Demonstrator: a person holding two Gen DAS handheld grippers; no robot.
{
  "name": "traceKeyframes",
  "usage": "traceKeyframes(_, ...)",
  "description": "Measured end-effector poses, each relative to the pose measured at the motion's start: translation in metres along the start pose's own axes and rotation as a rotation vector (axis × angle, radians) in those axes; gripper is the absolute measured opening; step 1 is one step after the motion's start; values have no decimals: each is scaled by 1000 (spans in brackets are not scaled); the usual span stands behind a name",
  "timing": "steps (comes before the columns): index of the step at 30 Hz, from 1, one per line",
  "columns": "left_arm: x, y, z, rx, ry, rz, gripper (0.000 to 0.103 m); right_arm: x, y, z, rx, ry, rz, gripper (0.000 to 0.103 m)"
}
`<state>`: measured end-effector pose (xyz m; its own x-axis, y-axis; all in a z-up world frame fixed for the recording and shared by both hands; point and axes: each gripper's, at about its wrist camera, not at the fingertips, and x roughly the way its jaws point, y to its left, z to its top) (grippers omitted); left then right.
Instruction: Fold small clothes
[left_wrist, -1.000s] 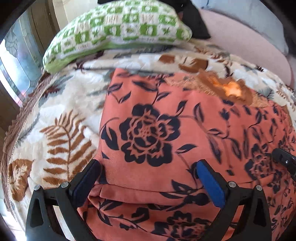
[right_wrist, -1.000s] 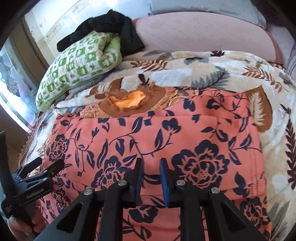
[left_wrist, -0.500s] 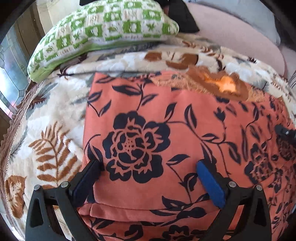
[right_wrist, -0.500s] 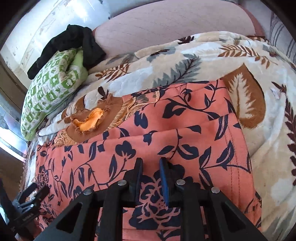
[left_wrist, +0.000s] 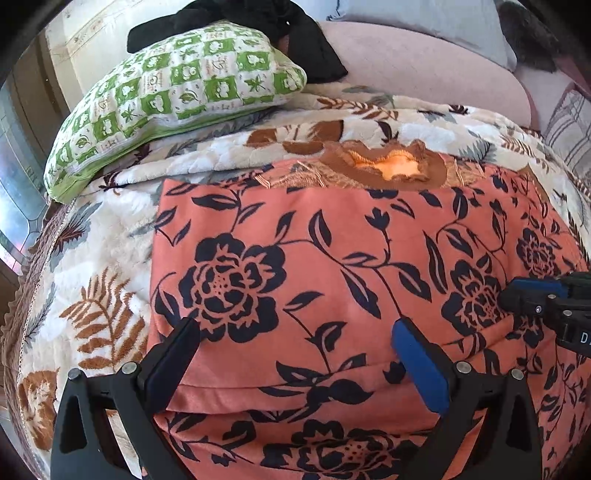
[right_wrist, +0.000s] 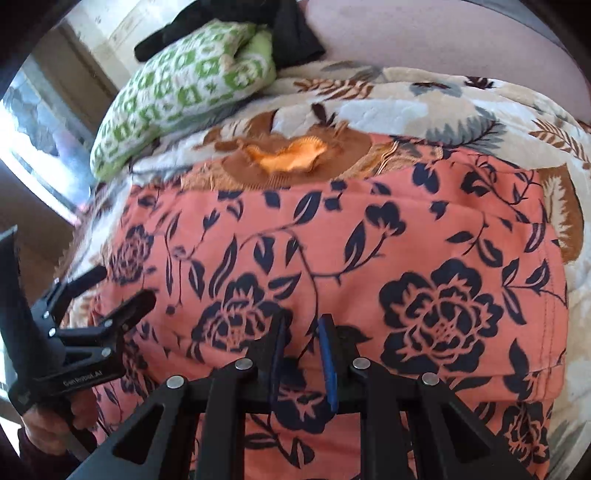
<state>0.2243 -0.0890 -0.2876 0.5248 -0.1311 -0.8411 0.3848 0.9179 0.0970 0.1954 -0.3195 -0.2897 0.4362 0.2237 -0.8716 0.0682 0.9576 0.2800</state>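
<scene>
Both wrist views close above, angled steeply down, facing the green pillow (left_wrist: 173, 92), sharing the floral garment (right_wrist: 332, 258)

The floral bedspread (left_wrist: 110, 229), cream with brown fern leaves and grey foliage, covers the bed and serves as the reference surface. A green-and-white checked pillow (left_wrist: 173, 92) rests on its far left corner, tilted, with one end overhanging the bedspread edge. A black garment (left_wrist: 295, 40) lies bunched on top of and behind the pillow. Beyond the bedspread's far edge sits a pale pink cushioned surface (left_wrist: 424, 74); a light grey pillow (left_wrist: 424, 22) lies on it. A window (right_wrist: 33, 122) stands left of the bedspread.
</scene>
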Motion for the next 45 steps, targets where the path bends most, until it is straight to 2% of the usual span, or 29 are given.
traceKeyframes(3, 4, 1, -5, 12, 8, -12, 103, -4, 2, -9, -50, 3, -23, 22)
traceKeyframes(7, 5, 3, -12, 49, -3, -23, 103, -11, -10, -18, -47, 32, 20, 22)
traceKeyframes(13, 4, 4, -15, 61, -13, -32, 103, -13, -16, -31, -43, 16, 65, 22)
traceKeyframes(18, -18, 10, -25, 38, -72, -2, 103, -28, -14, -38, -68, -24, 63, 22)
traceKeyframes(20, -21, 10, -37, 63, -57, 25, 103, -33, -14, -44, -81, -25, 60, 22)
traceKeyframes(22, -14, 9, -53, 81, -6, 51, 103, -23, -13, -55, -112, 32, 3, 22)
traceKeyframes(23, -18, 13, -57, 58, -34, 40, 103, -19, -13, -61, -124, 36, -7, 22)
traceKeyframes(24, -20, 15, -59, 47, -27, 33, 103, -22, -13, -66, -133, -2, -10, 22)
traceKeyframes(28, -25, 28, -73, -39, -13, -9, 103, -28, -12, -79, -103, -6, -12, 23)
traceKeyframes(31, -36, 24, -89, -39, -32, 21, 103, -32, -6, -96, -100, 17, -25, 23)
traceKeyframes(35, -51, 18, -118, -32, -48, 59, 103, -47, 2, -129, -52, -22, -36, 23)
traceKeyframes(40, -72, 18, -149, -32, -52, 50, 103, -63, 8, -167, -28, -3, 16, 22)
traceKeyframes(45, -95, 21, -180, -42, -21, 19, 103, -78, 10, -199, -1, 10, 47, 23)
